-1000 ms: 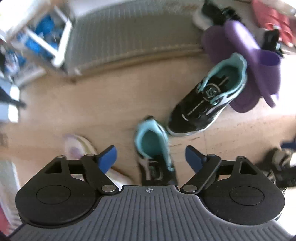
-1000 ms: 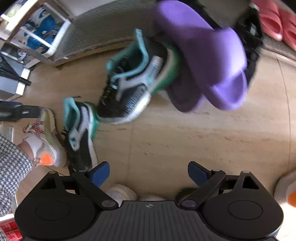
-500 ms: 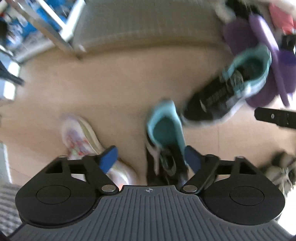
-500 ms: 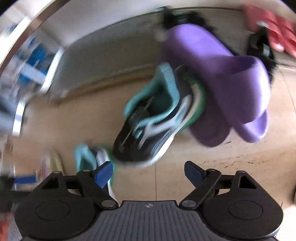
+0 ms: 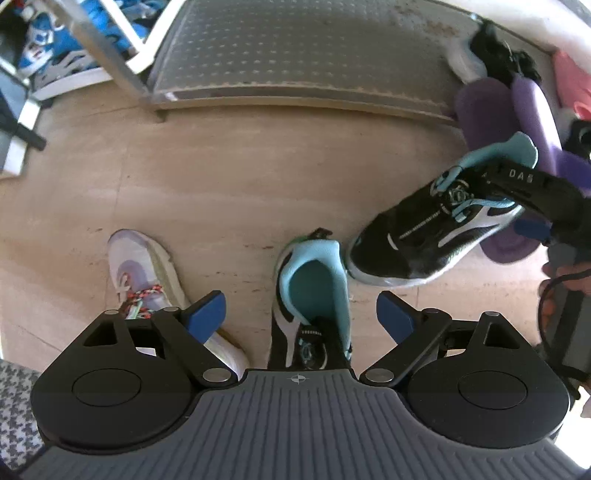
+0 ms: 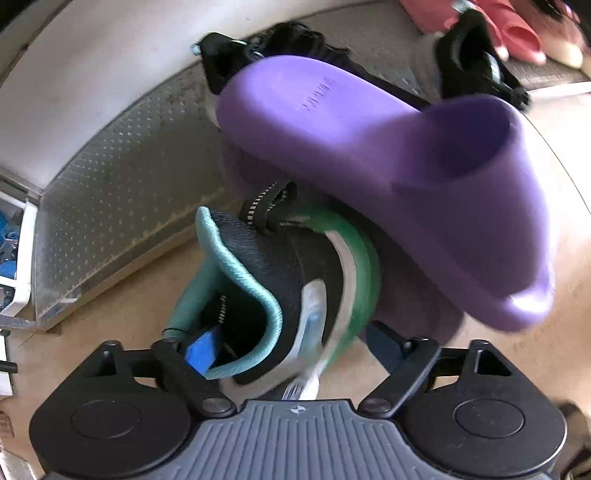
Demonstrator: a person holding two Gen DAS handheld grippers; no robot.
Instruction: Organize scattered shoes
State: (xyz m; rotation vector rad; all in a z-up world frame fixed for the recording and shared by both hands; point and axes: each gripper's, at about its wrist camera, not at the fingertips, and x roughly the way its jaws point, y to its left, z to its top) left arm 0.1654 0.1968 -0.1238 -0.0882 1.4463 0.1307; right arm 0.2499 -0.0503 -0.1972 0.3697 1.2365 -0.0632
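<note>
You've got one sneaker dead centre on the floor, its mate at 2 o'clock leaning on a slide, a laced trainer at 9, a mat at 12.

Lower centre of the left view, a black sneaker has a teal lining; its mate at right is black with white and teal streaks. At lower left, a pale lilac-and-white trainer has red-speckled laces. The floor is tan, the mat grey and dotted. Upper right in the right view, the slide is purple, the slippers pink. The pads are blue.
</note>
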